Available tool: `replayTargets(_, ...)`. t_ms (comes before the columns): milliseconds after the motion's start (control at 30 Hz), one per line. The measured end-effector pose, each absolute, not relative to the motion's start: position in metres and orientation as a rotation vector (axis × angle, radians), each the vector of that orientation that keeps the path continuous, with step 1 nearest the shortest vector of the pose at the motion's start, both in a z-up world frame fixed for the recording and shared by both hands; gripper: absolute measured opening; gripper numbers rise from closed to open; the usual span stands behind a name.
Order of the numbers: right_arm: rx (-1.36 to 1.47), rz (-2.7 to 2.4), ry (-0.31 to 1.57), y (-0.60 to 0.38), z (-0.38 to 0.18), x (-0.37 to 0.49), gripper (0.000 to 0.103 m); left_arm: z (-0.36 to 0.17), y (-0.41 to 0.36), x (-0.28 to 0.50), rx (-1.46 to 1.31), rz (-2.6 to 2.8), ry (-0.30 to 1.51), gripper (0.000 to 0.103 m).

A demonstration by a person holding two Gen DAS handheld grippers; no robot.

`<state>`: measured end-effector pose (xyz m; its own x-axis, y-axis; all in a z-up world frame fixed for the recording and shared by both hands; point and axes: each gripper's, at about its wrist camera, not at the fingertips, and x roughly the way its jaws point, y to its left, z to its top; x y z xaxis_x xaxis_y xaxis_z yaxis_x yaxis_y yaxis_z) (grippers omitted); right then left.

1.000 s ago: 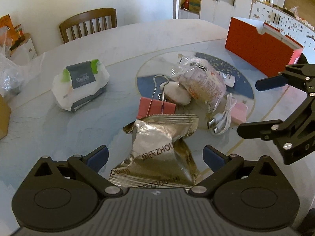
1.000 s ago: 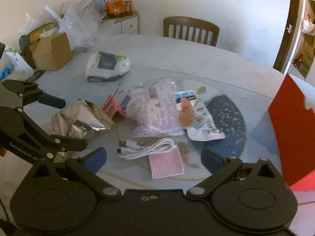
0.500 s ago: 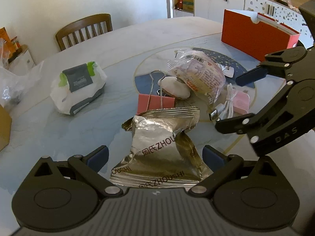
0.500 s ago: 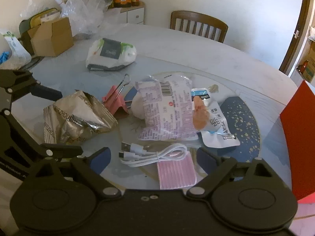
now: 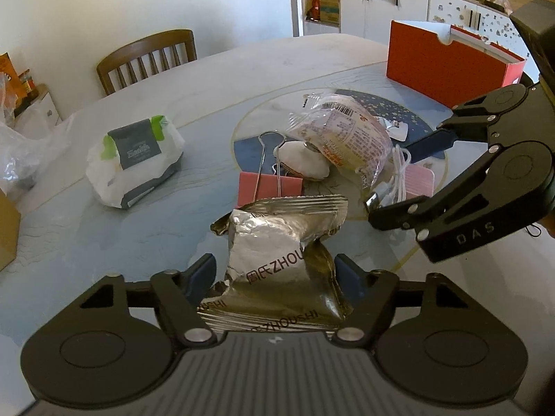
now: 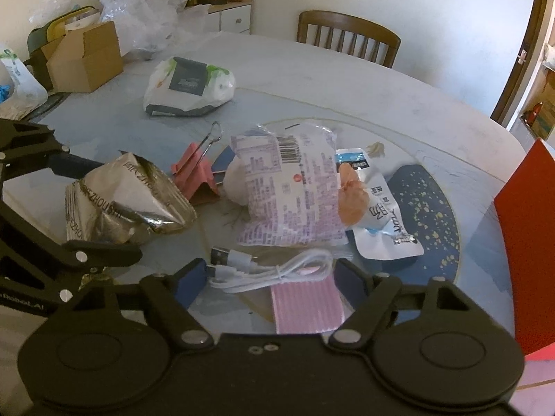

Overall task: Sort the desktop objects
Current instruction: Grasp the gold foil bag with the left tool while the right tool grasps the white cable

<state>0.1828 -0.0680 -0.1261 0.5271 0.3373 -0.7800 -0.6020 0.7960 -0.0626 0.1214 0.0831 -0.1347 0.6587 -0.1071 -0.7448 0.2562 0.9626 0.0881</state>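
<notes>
The crinkled silver foil packet reads "ZHOUSHI" along its lower seam and "ZHOU" across its middle, and it lies on the pale marbled table between the blue-padded fingers of the left gripper, which have closed in against its sides so the foil is pinched. The right gripper, whose black linkage carries the letters "DAS" in the left wrist view, stands half open around the coiled white USB cable, with no clear grip on it; the cable rests partly on a ribbed pink pad. Just beyond lie a clear plastic snack bag printed with a barcode and purple text, a pink binder clip with wire handles, and a white-and-blue pouch with dark characters. Farther off are a soft wet-wipes pack with a grey label and an open red cardboard box.
</notes>
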Motion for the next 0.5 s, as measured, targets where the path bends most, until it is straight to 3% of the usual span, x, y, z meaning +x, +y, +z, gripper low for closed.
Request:
replayTargets(133, -0.325, 0.576, 0.861, -0.071, -0.123, 0.184, 0.074, -0.134, 0.084, 0.121, 0.196, -0.212, 0.829, 0.068)
replayTargets(233, -0.324, 0.572, 0.864, -0.073, -0.122, 0.182, 0.073, -0.133, 0.084, 0.120, 0.190, -0.221, 0.831, 0.059)
replayTargets(500, -0.303, 0.543, 0.863, -0.081, -0.116, 0.176, 0.073, -0.131, 0.089, 0.118, 0.167, -0.224, 0.830, 0.054)
